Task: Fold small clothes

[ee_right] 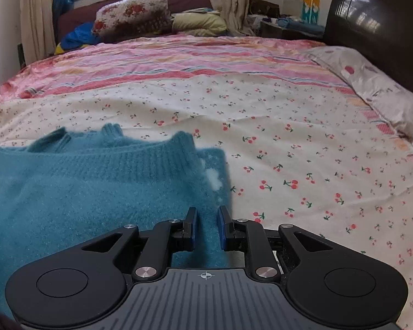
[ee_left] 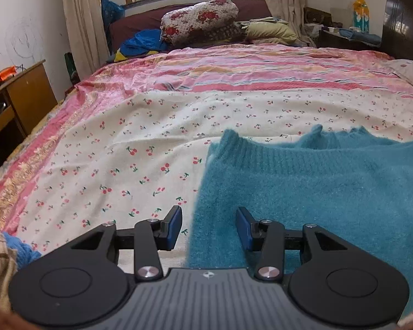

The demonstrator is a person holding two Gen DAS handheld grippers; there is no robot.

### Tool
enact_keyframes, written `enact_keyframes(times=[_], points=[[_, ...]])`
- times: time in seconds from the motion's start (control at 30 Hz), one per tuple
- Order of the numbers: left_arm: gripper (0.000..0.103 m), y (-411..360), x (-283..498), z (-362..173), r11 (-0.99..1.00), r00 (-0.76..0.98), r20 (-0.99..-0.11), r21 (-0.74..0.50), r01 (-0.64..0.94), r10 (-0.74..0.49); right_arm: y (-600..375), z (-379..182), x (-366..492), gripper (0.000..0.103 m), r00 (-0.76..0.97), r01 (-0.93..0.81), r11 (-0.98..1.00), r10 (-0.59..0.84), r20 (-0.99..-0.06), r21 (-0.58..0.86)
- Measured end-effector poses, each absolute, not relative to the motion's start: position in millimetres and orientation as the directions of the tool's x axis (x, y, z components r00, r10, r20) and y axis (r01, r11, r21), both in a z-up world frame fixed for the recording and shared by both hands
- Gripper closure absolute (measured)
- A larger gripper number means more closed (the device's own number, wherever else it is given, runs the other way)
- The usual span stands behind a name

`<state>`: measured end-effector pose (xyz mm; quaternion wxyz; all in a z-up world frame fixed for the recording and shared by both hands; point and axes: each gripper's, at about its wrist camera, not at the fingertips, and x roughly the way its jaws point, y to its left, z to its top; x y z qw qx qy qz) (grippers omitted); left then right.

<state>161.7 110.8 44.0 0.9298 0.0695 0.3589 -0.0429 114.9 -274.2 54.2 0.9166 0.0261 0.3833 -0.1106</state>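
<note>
A fuzzy teal sweater (ee_left: 316, 187) lies flat on the cherry-print bedsheet (ee_left: 124, 151), its ribbed neckline facing the far side. My left gripper (ee_left: 209, 220) is open, its jaws wide apart over the sweater's left edge, holding nothing. In the right wrist view the same sweater (ee_right: 82, 187) fills the left half. My right gripper (ee_right: 208, 220) hovers over the sweater's right edge with its jaws partly open, a narrow gap between the blue pads (ee_right: 222, 227), and nothing between them.
A pink striped quilt (ee_left: 234, 66) covers the far bed, with floral pillows (ee_left: 198, 19) and piled bedding behind it. A wooden desk (ee_left: 19, 96) stands at the left, a dark headboard (ee_right: 377, 24) at the right. Knitted clothes (ee_left: 0, 261) lie at the near left.
</note>
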Motion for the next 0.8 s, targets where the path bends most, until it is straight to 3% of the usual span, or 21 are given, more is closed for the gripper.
enact_keyframes(times=[0.17, 0.23, 0.3, 0.57, 0.8], points=[[0.054, 116, 144, 53, 0.983, 0.757, -0.653, 0.116, 0.141, -0.032, -273, 74, 101, 0.085, 0.724, 0.213, 0.977, -0.173, -0.668, -0.022], [0.054, 123, 140, 52, 0.983, 0.741, -0.670, 0.099, 0.153, -0.048, -273, 72, 98, 0.085, 0.715, 0.193, 0.981, -0.152, -0.683, -0.017], [0.053, 128, 138, 47, 0.983, 0.713, -0.699, 0.090, 0.161, -0.052, -273, 61, 101, 0.078, 0.668, 0.171, 0.985, -0.136, -0.731, -0.027], [0.053, 138, 122, 50, 0.990, 0.719, -0.692, 0.054, 0.130, -0.057, -267, 70, 94, 0.078, 0.697, 0.184, 0.983, -0.138, -0.704, -0.010], [0.053, 148, 113, 44, 0.993, 0.707, -0.704, 0.022, 0.119, -0.069, -252, 65, 99, 0.078, 0.658, 0.139, 0.987, -0.149, -0.738, -0.075]])
